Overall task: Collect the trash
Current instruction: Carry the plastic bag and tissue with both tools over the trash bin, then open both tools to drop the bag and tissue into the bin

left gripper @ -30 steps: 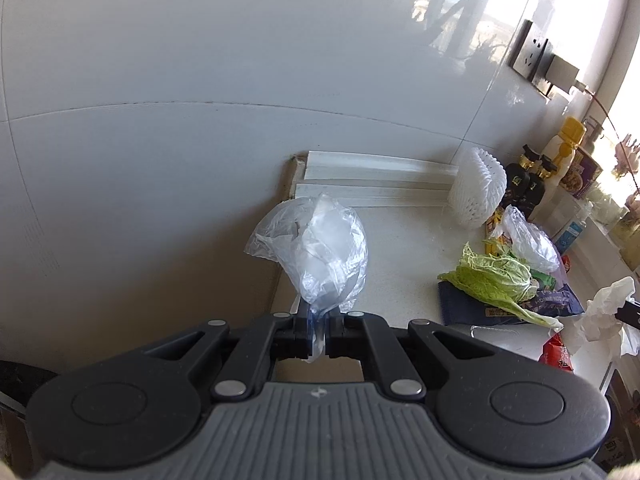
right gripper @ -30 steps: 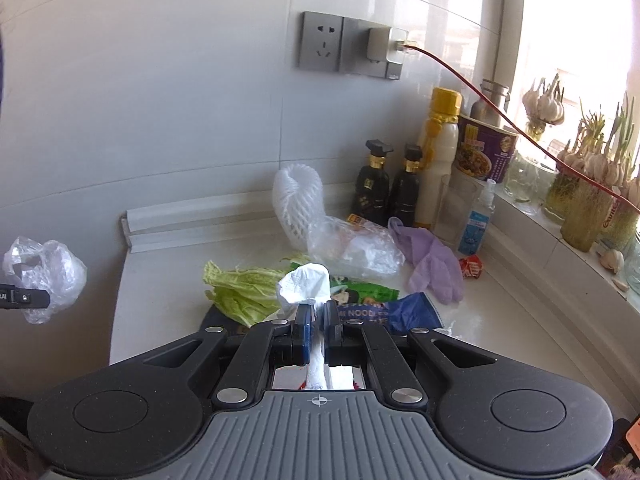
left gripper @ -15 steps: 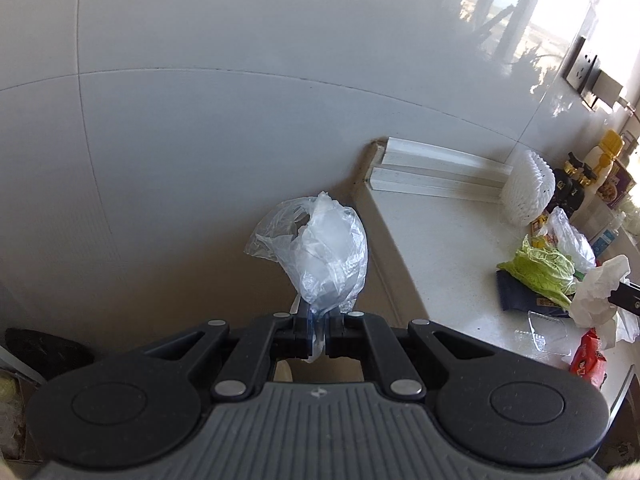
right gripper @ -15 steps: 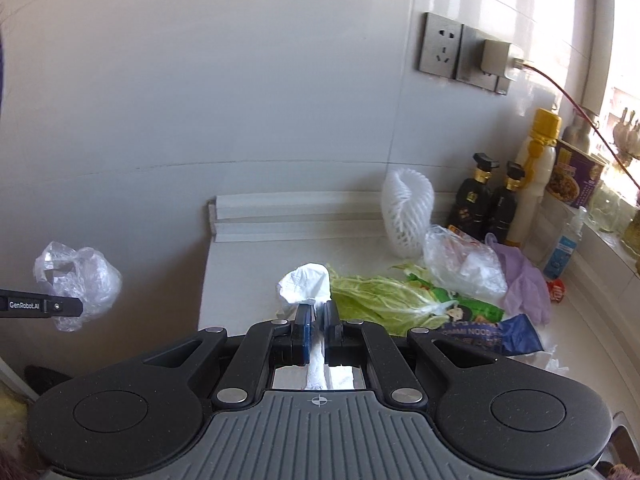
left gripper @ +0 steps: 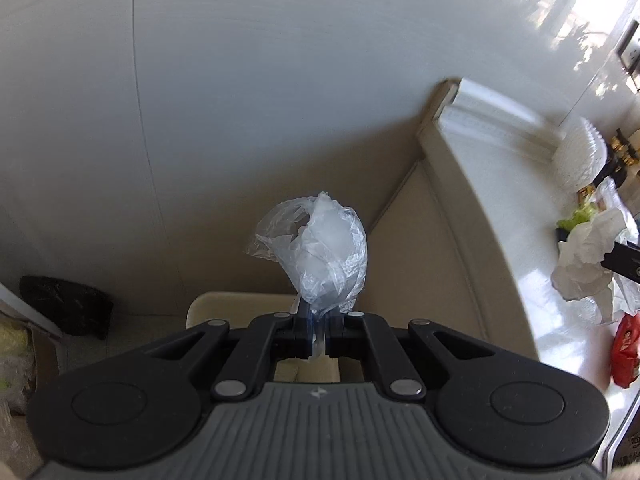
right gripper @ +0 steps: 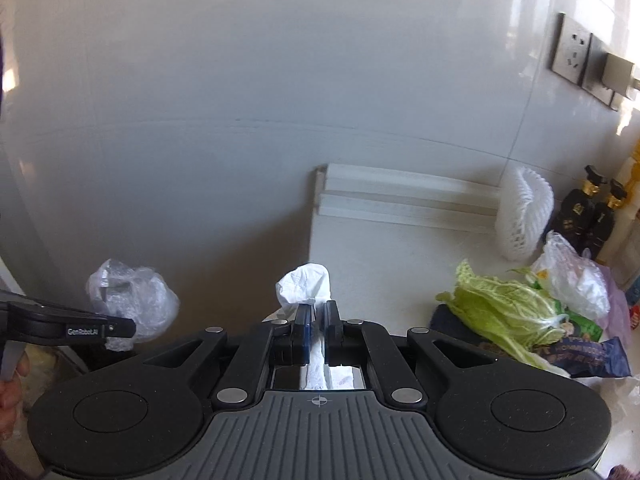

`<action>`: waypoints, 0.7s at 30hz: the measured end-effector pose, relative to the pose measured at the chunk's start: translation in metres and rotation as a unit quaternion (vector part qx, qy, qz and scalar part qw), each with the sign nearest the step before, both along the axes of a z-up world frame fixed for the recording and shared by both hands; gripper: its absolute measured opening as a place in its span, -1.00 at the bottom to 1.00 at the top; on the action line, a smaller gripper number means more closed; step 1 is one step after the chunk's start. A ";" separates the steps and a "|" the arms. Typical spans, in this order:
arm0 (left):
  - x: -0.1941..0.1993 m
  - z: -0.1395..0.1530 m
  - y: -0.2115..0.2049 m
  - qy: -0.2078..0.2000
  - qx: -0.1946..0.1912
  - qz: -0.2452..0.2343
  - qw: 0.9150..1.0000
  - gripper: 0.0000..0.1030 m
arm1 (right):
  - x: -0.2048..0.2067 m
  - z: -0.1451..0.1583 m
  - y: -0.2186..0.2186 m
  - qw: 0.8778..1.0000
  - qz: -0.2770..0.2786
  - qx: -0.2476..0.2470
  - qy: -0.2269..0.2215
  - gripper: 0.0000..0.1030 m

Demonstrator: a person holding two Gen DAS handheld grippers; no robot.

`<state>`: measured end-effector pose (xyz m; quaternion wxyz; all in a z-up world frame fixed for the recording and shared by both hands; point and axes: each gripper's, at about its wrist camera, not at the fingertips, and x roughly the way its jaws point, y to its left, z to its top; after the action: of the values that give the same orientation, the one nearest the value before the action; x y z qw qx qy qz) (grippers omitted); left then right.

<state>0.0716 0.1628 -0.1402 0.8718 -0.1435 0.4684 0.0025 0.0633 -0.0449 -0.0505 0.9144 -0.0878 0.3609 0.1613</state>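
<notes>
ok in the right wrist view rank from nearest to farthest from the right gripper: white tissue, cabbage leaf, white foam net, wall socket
1. white tissue, clamped in the right gripper
2. cabbage leaf, right, on the counter
3. white foam net, farther right, by the wall
4. wall socket, high on the wall

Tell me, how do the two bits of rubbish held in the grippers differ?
The left gripper pinches a clear plastic bag, see-through, shiny and puffed up. The right gripper pinches a white paper tissue, opaque, matte and smaller. Both are crumpled and clamped between shut jaws.
</notes>
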 end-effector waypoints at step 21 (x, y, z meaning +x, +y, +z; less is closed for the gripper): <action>0.015 -0.105 0.038 0.133 0.001 0.021 0.991 -0.91 | 0.029 -0.119 0.104 0.975 0.127 -0.029 0.181 -0.93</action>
<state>0.0869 0.2009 -0.2453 0.8018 -0.1504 0.5769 0.0407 0.0925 0.0587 -0.1691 0.8032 -0.1286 0.5103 0.2790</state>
